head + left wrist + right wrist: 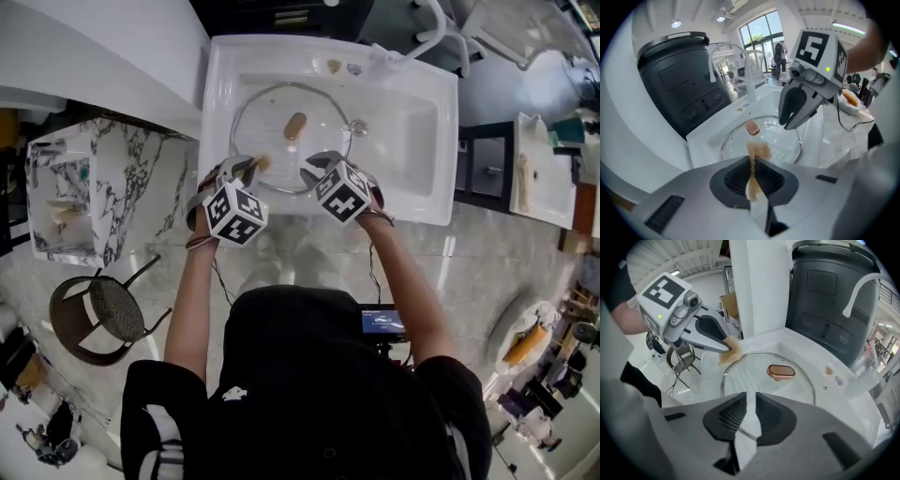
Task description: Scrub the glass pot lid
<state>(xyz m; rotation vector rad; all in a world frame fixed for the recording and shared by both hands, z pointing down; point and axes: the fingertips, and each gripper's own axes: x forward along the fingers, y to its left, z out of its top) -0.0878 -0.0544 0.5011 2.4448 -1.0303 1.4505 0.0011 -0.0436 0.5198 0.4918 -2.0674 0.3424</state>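
Sitting in the white sink [412, 131], near the top centre of the head view, the glass pot lid [272, 112] lies with its copper-coloured handle [295, 125] on top at the middle, its metal rim nearly filling the left half of the basin. Both claws meet side by side at the lid's near edge. The left claw [753, 161] is pressed together on a brown scrub pad [758, 151] — the pad is squeezed flat between the ribbed jaws and fans out beyond their tips, over the near part of the glass; whether it touches the lid cannot be told. The right claw [751, 401] is drawn narrow, with the lid's rim running through the slit between its jaws, pinching the near edge of the lid. In the left gripper view the right claw comes in from the upper right, tips down over the glass; in the right gripper view the left claw enters from the upper left, with the pad at the lid's left rim. A white faucet [427, 33] rises at the upper right of the sink, and a large black bin [829, 301] stands behind the basin. Left of the sink — in the head view — is a marble-patterned bench [112, 187], and below it a round wire chair [98, 319].
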